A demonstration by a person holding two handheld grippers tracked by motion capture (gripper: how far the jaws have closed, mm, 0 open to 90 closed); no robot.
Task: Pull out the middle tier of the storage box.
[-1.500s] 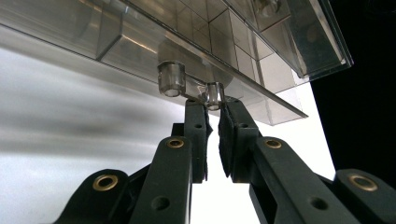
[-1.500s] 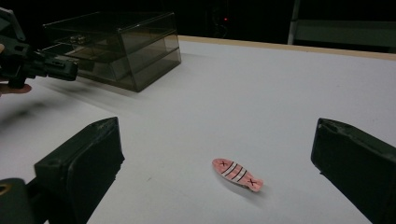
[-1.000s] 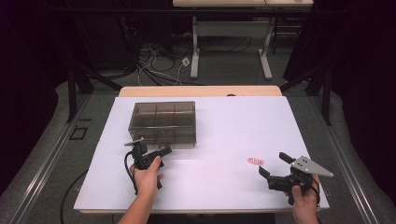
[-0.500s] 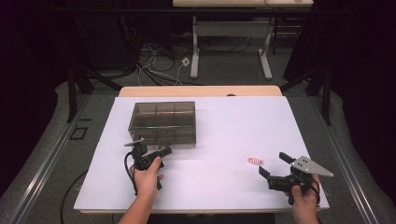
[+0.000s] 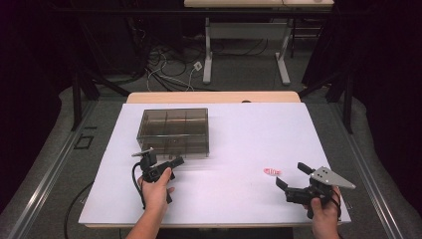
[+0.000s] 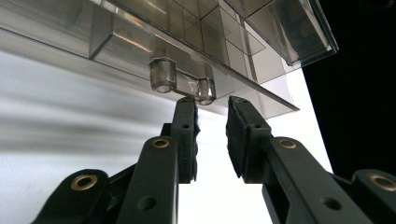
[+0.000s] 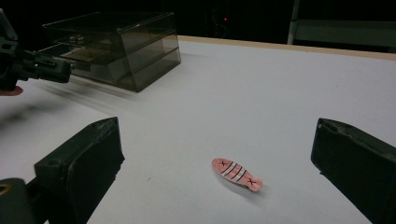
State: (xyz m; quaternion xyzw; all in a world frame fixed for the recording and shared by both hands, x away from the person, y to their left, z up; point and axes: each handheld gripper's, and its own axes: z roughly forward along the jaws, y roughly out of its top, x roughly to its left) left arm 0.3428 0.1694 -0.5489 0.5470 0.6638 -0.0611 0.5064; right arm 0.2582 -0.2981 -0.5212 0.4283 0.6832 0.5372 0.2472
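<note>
The white table (image 5: 239, 149) carries no readable writing, brand or label; none can be made out on any item either.

The largest item on it is the smoked transparent organiser box (image 5: 173, 131), standing left of centre toward the far side. Internal walls divide it into several compartments. No contents can be made out through its walls. In the left gripper view its front face carries a clear moulded handle (image 6: 183, 83) formed of two short cylindrical lugs.

The left gripper (image 5: 171, 162) sits just in front of the box's near edge, held in the person's left hand (image 5: 157, 188). Its jaws have just been opening; they now stand slightly apart with a narrow gap. Their tips lie directly below the handle, one tip at the smaller lug, and nothing is clamped between the pads.

The right gripper (image 5: 290, 175) sits near the table's front right corner, held in the right hand (image 5: 324, 215). Its jaws stand wide apart and hold nothing.

The smallest item is a flat pink fish-shaped piece (image 7: 236, 174) with dark stripes and two small cross marks. It lies on the table between and beyond the right gripper's jaws, well apart from the box.
</note>
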